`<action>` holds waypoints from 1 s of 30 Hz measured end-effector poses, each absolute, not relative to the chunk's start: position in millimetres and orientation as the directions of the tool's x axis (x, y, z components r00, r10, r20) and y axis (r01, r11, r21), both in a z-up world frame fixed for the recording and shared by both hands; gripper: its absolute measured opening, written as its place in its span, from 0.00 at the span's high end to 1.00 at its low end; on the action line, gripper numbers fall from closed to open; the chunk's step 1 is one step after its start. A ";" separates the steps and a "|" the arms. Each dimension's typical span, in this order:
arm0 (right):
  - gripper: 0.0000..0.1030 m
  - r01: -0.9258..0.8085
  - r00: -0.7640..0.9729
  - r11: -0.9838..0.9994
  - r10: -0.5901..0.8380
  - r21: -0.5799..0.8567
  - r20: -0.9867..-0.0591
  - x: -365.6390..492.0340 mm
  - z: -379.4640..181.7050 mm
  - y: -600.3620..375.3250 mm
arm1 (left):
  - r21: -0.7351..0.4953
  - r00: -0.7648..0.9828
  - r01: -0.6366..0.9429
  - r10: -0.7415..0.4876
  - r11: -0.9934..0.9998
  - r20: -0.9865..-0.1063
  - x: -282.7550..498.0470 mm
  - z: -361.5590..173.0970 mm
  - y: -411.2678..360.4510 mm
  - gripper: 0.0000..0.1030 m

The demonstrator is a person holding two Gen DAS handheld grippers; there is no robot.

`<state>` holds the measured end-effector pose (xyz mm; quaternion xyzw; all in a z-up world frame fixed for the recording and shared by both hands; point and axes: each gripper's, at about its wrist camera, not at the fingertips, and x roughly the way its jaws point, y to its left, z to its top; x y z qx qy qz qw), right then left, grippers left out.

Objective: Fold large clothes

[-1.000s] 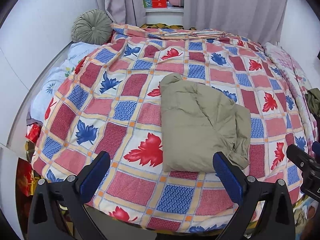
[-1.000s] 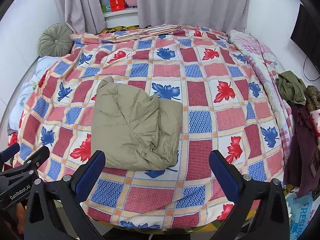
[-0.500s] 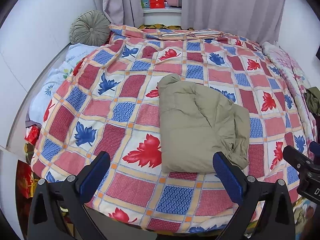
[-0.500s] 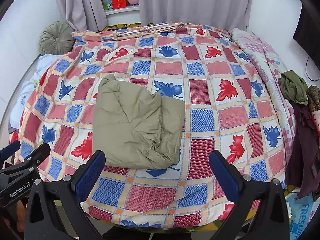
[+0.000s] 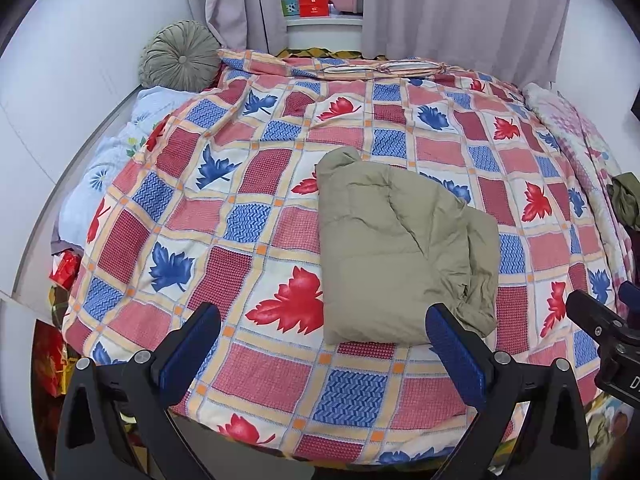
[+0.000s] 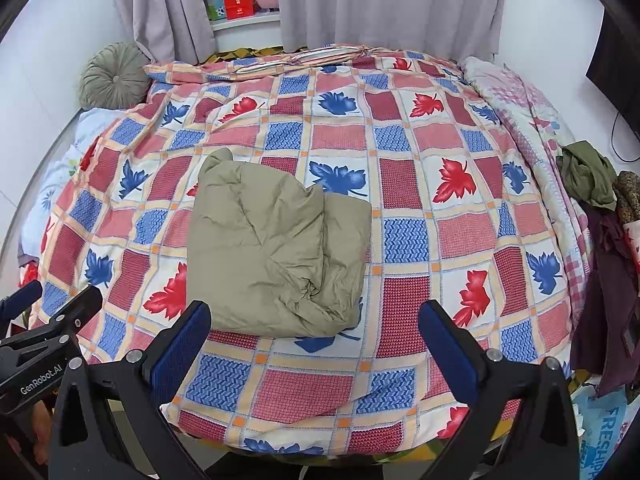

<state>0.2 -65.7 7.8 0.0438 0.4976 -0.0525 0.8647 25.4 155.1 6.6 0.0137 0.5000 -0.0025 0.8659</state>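
Left claw (image 5: 322, 344), right claw (image 6: 314, 338): black frames, blue ribbed pads, silver screws; white marking, seemingly "GenRobot.AI".

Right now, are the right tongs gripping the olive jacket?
No. The right tongs are open and empty, hanging short of the folded olive jacket, which lies free on the leaf-patterned quilt.
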 end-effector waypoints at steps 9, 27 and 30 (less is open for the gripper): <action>0.00 0.132 0.499 0.991 -0.046 0.023 -0.866 -1.2 8.6 -64.3 | 0.021 0.500 0.018 0.009 1.000 -0.866 25.2 6.9 155.1 0.01; 0.00 0.133 0.497 0.991 -0.047 0.023 -0.866 -0.4 9.5 -62.8 | 0.021 0.499 0.019 0.009 1.000 -0.866 26.4 6.4 156.5 0.00; 0.00 0.135 0.497 0.991 -0.048 0.023 -0.866 -0.3 9.7 -62.6 | 0.021 0.499 0.019 0.009 1.000 -0.867 26.5 6.4 156.6 0.01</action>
